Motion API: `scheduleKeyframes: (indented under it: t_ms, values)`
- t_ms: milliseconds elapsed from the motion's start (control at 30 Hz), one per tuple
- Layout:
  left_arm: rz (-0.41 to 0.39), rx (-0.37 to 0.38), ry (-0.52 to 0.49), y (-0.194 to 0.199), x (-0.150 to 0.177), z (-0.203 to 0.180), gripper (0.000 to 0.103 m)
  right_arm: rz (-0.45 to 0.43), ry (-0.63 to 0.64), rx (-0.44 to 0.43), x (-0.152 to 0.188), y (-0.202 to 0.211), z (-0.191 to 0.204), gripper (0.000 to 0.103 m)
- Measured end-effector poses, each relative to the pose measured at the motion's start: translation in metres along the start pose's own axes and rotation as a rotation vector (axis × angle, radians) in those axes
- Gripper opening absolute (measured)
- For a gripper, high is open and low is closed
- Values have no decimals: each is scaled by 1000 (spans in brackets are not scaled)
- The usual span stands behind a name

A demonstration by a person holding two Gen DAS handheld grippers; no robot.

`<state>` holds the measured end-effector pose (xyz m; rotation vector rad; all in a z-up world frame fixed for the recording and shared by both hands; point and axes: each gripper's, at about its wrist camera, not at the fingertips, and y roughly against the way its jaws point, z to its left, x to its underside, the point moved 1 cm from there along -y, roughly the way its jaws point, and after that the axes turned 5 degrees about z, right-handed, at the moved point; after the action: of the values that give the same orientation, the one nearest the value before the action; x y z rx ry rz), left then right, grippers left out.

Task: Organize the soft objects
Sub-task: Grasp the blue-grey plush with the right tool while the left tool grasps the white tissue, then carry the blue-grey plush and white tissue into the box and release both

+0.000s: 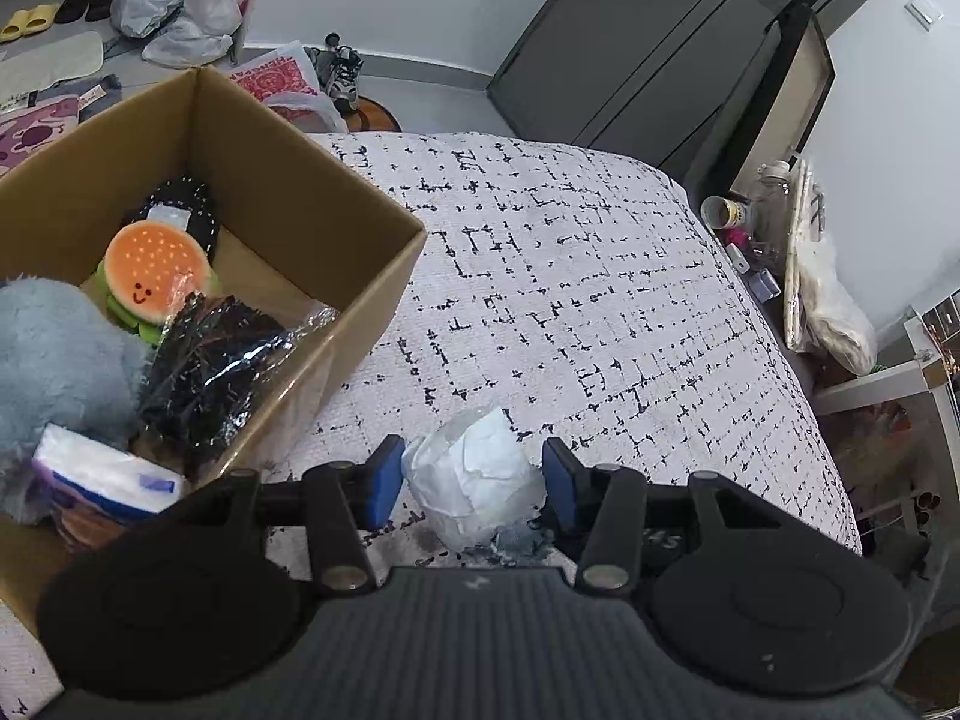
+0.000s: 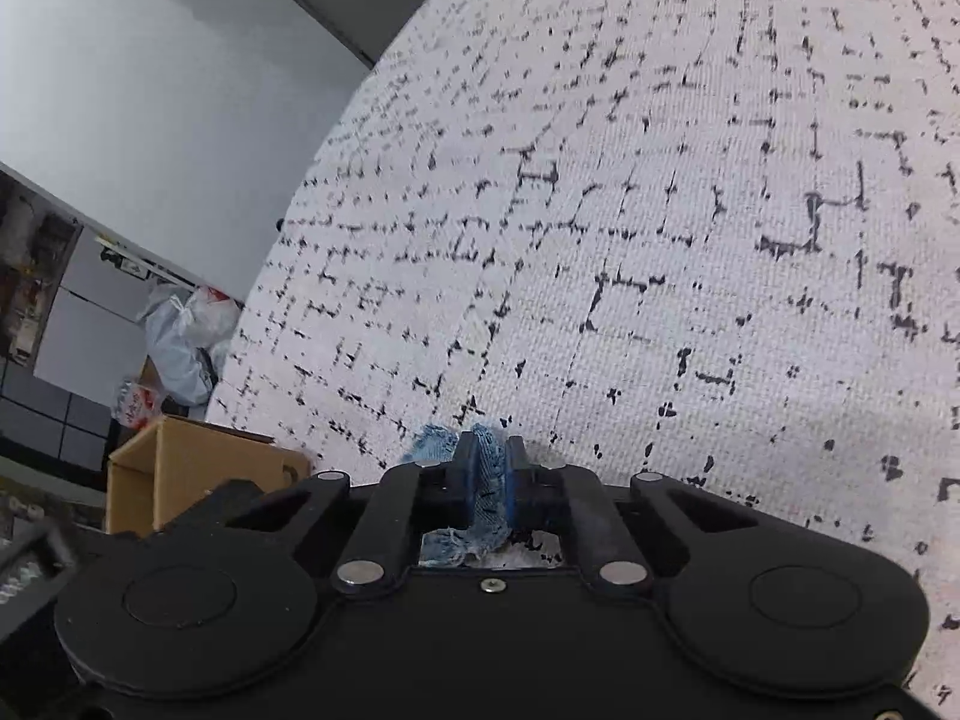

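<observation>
Your left gripper [image 1: 474, 483] pinches a white packet [image 1: 474, 480] beside the box [image 1: 312, 180], your right [image 2: 492, 471] clamps denim [image 2: 489, 480] over the bedspread [image 2: 660, 240]; either soft, thin hold could slip in transit.

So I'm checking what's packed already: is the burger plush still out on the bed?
No: the burger plush lies inside the cardboard box, beside a blue fluffy toy, not on the bed.
</observation>
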<state>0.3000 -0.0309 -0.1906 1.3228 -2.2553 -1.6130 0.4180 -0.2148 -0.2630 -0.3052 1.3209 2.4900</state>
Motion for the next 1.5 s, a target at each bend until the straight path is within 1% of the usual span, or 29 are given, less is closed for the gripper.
scheduleKeyframes:
  t_ms: [267,533,733,1000,1167,1500]
  values:
    - [-13,3,5,13,-1,3,49,-36,-15,-40,-1,24,1,8]
    - [-30,2,-35,25,6,0,49,-82,5,-79,2,49,12,8]
    - [-58,10,-57,44,9,-1,49,-140,25,-129,4,76,17,8]
    - [-98,10,-83,67,10,0,49,-168,54,-182,10,93,29,8]
    - [-121,18,-95,80,5,4,49,-196,77,-203,15,108,38,8]
    - [-165,21,-126,105,-13,18,49,-241,120,-232,24,124,57,8]
